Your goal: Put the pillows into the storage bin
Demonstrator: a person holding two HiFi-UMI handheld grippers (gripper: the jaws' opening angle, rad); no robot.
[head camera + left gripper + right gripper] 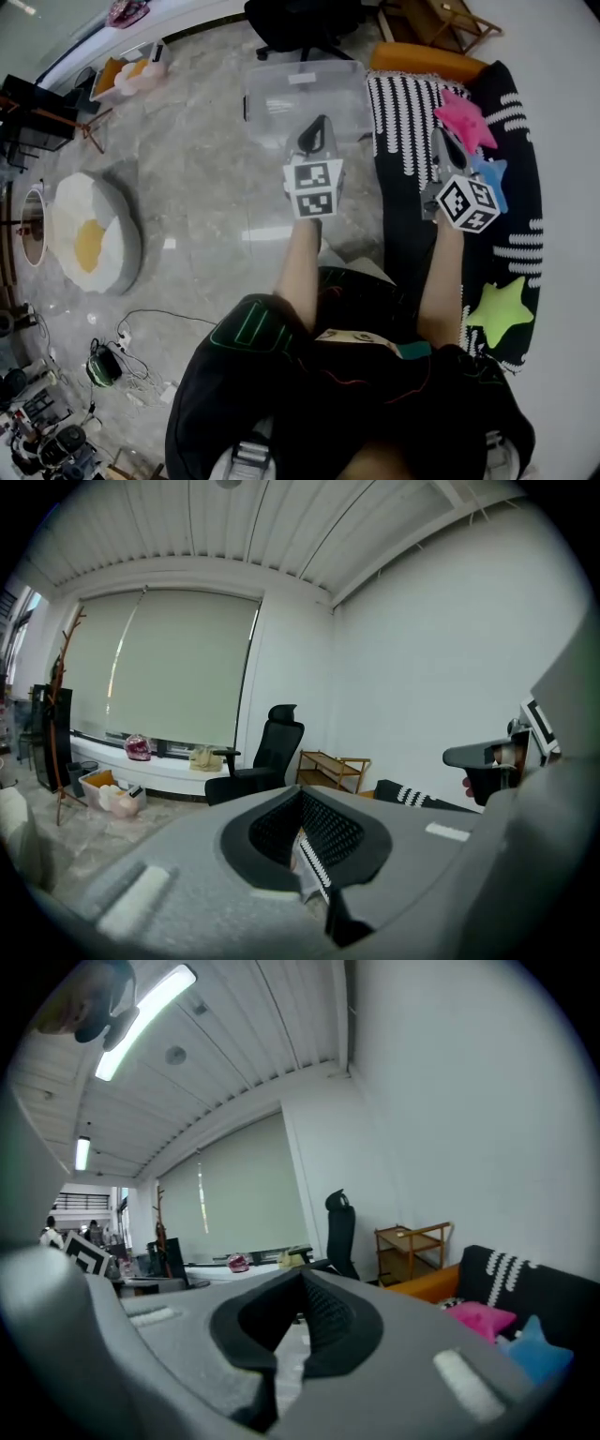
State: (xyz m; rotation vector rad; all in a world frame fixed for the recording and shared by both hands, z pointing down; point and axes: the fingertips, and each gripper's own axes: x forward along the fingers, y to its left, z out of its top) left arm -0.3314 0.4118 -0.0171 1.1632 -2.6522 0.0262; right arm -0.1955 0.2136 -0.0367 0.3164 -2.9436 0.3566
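A clear plastic storage bin (270,101) stands on the floor ahead of me, and nothing shows inside it. On the black striped sofa (520,244) to the right lie a pink star pillow (466,120), a blue star pillow (494,176) and a green star pillow (500,311). An orange bolster (427,61) lies at the sofa's far end. My left gripper (316,128) hovers shut and empty over the bin's near edge. My right gripper (439,141) is shut and empty beside the pink pillow (478,1318). Both pairs of jaws are closed in the gripper views, left gripper (314,874) and right gripper (298,1330).
A fried-egg cushion (89,239) lies on the floor at the left. A black office chair (300,23) and a wooden shelf (441,19) stand beyond the bin. Cables and gear (103,361) lie at the lower left. A small bin with soft items (131,75) sits by the window ledge.
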